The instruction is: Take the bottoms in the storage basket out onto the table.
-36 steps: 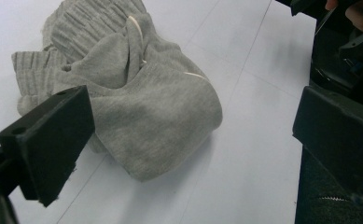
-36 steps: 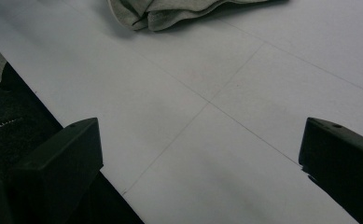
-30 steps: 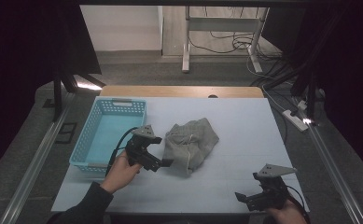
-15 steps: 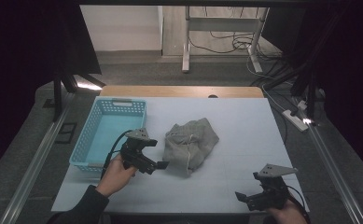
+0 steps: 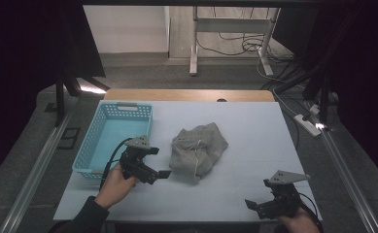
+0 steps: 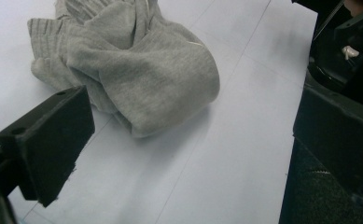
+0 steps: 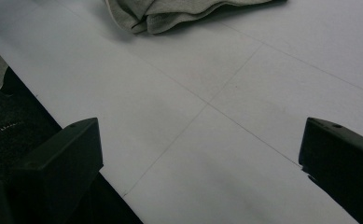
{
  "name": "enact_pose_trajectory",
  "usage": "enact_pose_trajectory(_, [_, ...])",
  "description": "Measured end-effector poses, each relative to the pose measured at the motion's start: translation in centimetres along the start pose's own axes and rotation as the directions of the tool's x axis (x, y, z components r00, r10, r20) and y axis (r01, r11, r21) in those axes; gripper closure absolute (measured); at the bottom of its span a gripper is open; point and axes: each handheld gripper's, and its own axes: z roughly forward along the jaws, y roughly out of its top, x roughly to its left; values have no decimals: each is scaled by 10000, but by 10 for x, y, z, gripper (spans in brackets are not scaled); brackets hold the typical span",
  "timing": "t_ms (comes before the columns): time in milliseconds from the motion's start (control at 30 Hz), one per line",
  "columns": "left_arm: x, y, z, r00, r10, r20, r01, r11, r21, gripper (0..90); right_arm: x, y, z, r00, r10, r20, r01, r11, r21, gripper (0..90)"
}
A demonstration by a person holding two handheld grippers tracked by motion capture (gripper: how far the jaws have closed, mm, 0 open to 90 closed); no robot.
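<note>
Grey knit garment [image 5: 198, 149], crumpled, soft, light: we take its near fold just ahead of left gripper [image 5: 161, 174], jaws spread; right gripper [image 5: 252, 206] spread, empty.

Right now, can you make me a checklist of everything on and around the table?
Surface: pale table, flat, faint seam lines.
Job's things: crumpled grey garment mid-table; blue basket at its left, nothing seen inside.
Clutter: nothing seen.
Grippers: left gripper open, beside the garment, not touching; right gripper open, holding nothing, at the near right edge.
Cables: black cable trails from the left gripper over the basket rim; loose wires on the floor beyond.
Surroundings: power strip right of the table, metal frame legs behind, dark curtains.
</note>
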Motion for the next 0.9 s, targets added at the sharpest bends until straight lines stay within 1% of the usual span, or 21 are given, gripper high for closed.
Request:
enact_pose_trajectory(300, [-2,-7,-7,9999,-105,-66,105,9999,-93,0,1,0,0,10000,-45,22,45,10000,-3,0])
enact_pose_trajectory(700, [-1,-18,-14,9996,-251,-110,250,9996,-86,0,0,0,0,10000,-46,16,46,10000,0,0])
enact_pose_trajectory(800, [-1,-21,-17,9994,-341,-61,340,9993,-124,0,0,0,0,10000,-52,-13,52,10000,26,0])
enact_pose_trajectory(900, [1,-25,-20,9987,-492,97,494,9985,-238,0,0,0,1,10000,-54,-15,54,10000,30,0])
